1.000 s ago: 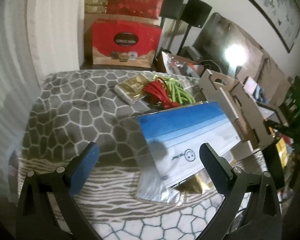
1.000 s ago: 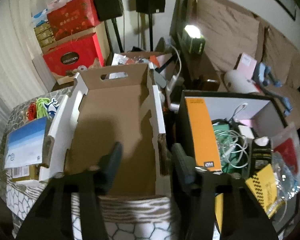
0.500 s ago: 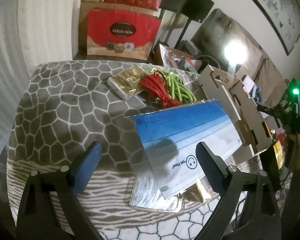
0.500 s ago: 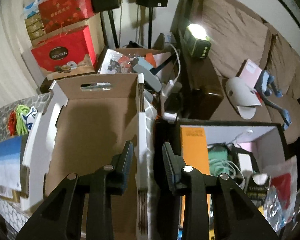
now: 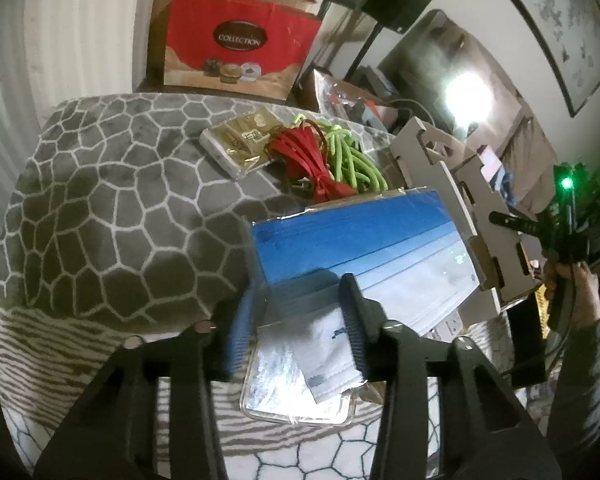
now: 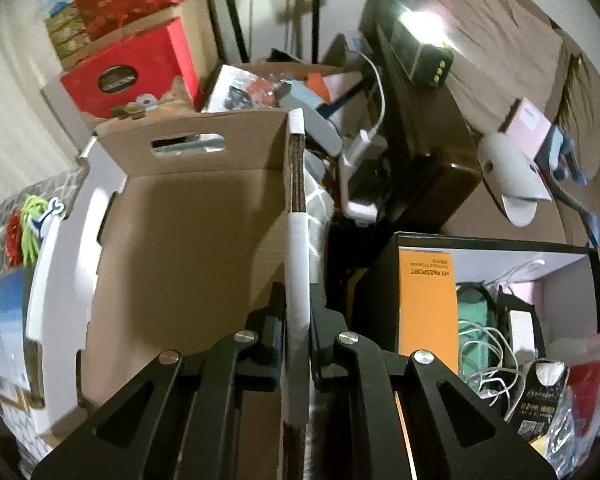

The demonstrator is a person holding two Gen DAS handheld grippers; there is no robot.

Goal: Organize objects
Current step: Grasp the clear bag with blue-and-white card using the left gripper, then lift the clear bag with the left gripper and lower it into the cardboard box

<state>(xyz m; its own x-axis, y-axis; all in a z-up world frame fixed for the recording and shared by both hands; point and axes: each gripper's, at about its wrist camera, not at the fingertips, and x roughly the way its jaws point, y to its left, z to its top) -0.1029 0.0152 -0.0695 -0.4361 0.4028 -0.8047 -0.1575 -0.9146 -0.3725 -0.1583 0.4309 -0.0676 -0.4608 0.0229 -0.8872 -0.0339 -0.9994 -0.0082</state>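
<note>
Grey patterned blanket (image 5: 100, 208) fills frame centre; left gripper (image 5: 300, 316) pinches the mask pack (image 5: 360, 248), while right gripper (image 6: 298, 316) clamps the box wall (image 6: 296, 208), likely steadying it.

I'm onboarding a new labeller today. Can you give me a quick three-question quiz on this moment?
1. True or false: the right gripper is shut on the cardboard box wall.
2. What does the left gripper clamp? A) red cords B) mask pack C) gold packet
3. Fill in: the green cords lie beside the ____ cords.

Key: 1 true. 2 B, the mask pack. 3 red.
</note>
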